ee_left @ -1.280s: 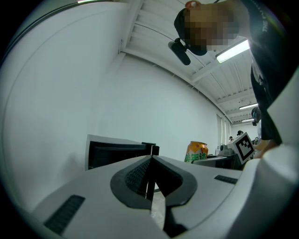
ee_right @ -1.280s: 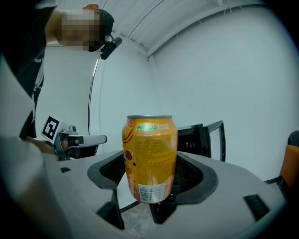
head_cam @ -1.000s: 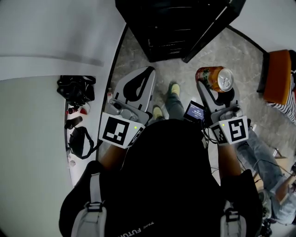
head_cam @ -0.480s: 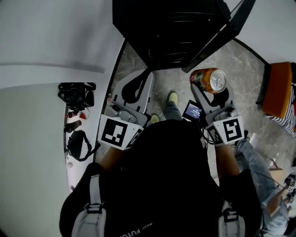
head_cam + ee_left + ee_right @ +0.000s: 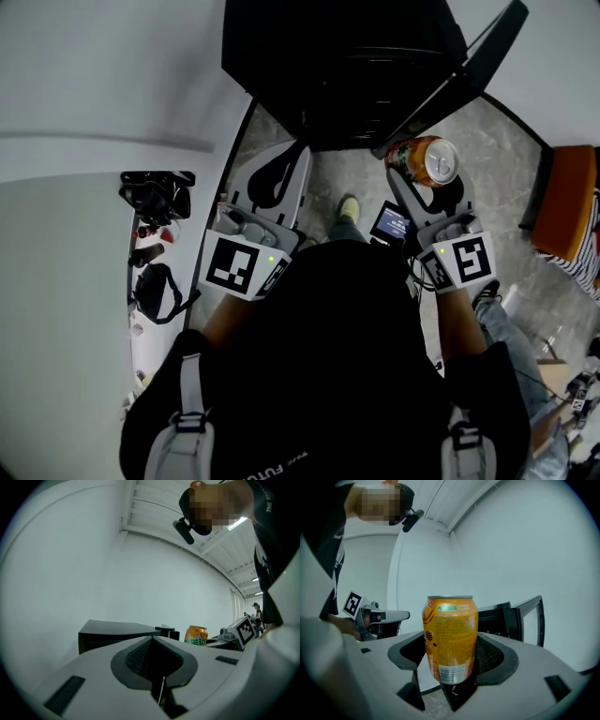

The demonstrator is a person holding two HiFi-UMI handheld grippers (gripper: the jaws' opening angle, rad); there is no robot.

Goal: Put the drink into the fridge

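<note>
Left claw [image 5: 298, 152] is closed and empty, right claw [image 5: 427, 184] clamps the can [image 5: 429, 159], both forearms forward.

- Evenly lit by soft white light from ceiling strips [image 5: 238, 523].
- Strong fisheye bending, with dark vignette at the corners.
- Near-black and detailless inside the fridge [image 5: 347, 66].
- Sharp throughout, without motion blur.

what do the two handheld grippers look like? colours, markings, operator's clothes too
Both the left gripper and right gripper are pale grey moulded shells with black ribbed jaw pads. Each carries a white cube with black square markers and a small green light. The person wears a black top with grey shoulder straps.
</note>
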